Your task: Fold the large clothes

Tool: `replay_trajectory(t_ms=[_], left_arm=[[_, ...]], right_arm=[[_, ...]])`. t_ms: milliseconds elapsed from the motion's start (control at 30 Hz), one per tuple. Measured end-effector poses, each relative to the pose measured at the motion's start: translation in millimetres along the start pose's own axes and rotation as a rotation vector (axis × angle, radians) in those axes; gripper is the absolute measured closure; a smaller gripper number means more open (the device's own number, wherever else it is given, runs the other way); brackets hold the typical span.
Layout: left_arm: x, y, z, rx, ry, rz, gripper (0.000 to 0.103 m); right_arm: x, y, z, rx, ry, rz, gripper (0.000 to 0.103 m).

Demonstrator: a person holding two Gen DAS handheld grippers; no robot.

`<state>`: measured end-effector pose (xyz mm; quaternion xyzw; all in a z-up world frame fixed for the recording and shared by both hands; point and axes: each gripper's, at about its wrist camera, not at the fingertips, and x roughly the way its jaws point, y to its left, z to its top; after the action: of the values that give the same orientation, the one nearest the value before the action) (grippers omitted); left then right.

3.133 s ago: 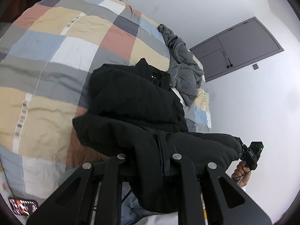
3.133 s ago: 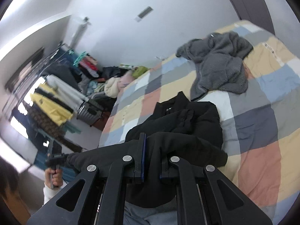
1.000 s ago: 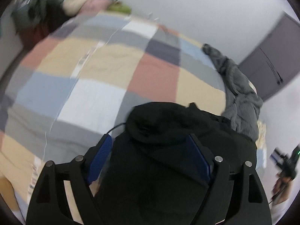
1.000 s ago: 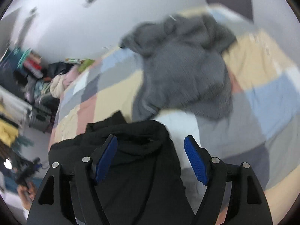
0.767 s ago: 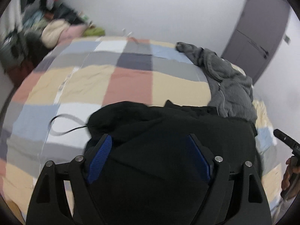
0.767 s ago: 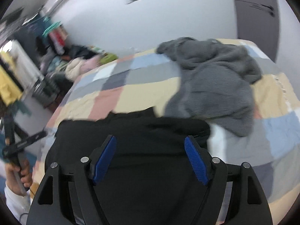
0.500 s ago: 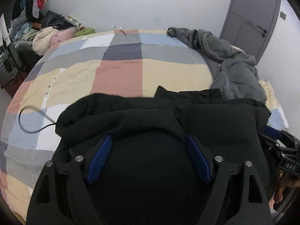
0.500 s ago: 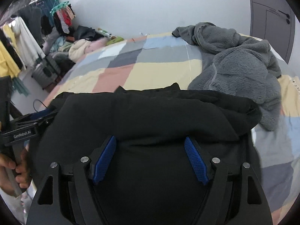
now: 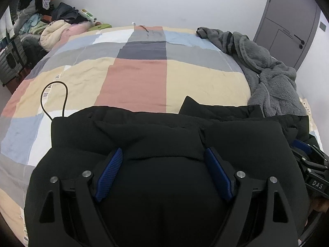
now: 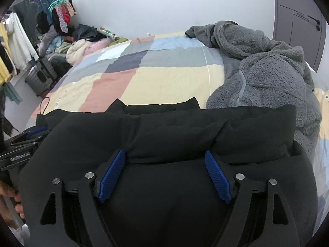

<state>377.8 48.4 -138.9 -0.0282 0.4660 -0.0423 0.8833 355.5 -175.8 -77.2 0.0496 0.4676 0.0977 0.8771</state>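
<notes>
A black padded jacket [image 9: 164,135] lies folded at the near edge of the bed; it also shows in the right wrist view [image 10: 185,127]. My left gripper [image 9: 163,154] is open, its blue pads [image 9: 110,170] spread wide with the jacket between and under them. My right gripper [image 10: 164,156] is open the same way, blue pads [image 10: 216,177] apart on the jacket's right part. Each gripper shows at the edge of the other's view: the right one [image 9: 308,156], the left one [image 10: 26,138].
A patchwork bedspread [image 9: 133,76] covers the bed. A grey fleece robe [image 9: 267,76] lies heaped at the right, touching the jacket [image 10: 263,72]. A black cable loop [image 9: 53,96] lies at the left. Clothes pile [image 9: 53,30], suitcase [image 10: 41,76] and grey door [image 9: 287,24] stand around.
Both grippers held the jacket shut and lifted three seconds ago. They have since let go and opened, and the jacket now lies folded on the bed. Both views have levelled out.
</notes>
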Motion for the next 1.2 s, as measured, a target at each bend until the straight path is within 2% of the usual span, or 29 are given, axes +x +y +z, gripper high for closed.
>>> replay_trajectory(t_ms=[233,433,500,600,667,767,833,933,1000,1067,1100,1167,1200], left_arm=[[-23.1,-3.0,-8.8,0.021,-0.037,0.038,0.02],[-51.2,9.9,-18.2,0.043,-0.073,0.075,0.02],[-60.0,16.7,-24.2,0.056,-0.081,0.101,0.016],[-72.2,35.8,-31.9,0.046,-0.092,0.128,0.011],[-80.1,54.8,-36.5,0.015,-0.105,0.143,0.0],[-84.3,91.4,-40.1,-0.068,-0.105,0.155,0.0],[-78.7,116.1,-40.2,-0.139,-0.08,0.124,0.0],[-57.3,150.2,-40.6,-0.263,-0.015,0.038,0.0],[-40.9,164.3,-41.9,-0.346,0.028,-0.049,0.002],[-26.2,165.8,-40.4,-0.38,0.058,-0.114,0.009],[-18.0,164.5,-39.1,-0.389,0.078,-0.141,0.012],[-3.9,159.1,-36.9,-0.407,0.115,-0.202,0.033],[1.7,155.2,-35.0,-0.412,0.129,-0.229,0.038]], right_arm=[[-32.3,-2.9,-12.5,-0.006,-0.052,0.004,0.024],[-68.9,-30.6,-27.7,0.052,-0.081,0.027,0.024],[-79.2,-43.7,-34.3,0.074,-0.077,0.021,0.024],[-90.9,-61.6,-41.9,0.088,-0.089,-0.006,0.021],[-96.0,-76.4,-45.3,0.105,-0.1,-0.021,0.014],[-96.5,-105.9,-47.1,0.191,-0.096,-0.01,0.01],[-93.3,-125.9,-48.0,0.254,-0.098,-0.001,0.003],[-74.7,-151.4,-45.7,0.357,-0.056,0.067,0.003],[-56.6,-160.3,-42.6,0.41,-0.017,0.15,0.003],[-44.2,-159.8,-36.3,0.403,0.0,0.169,0.003],[-32.4,-156.6,-30.7,0.378,0.037,0.154,0.003],[-13.8,-157.8,-23.6,0.378,0.085,0.131,0.003],[-4.6,-160.2,-20.9,0.394,0.097,0.152,0.004]])
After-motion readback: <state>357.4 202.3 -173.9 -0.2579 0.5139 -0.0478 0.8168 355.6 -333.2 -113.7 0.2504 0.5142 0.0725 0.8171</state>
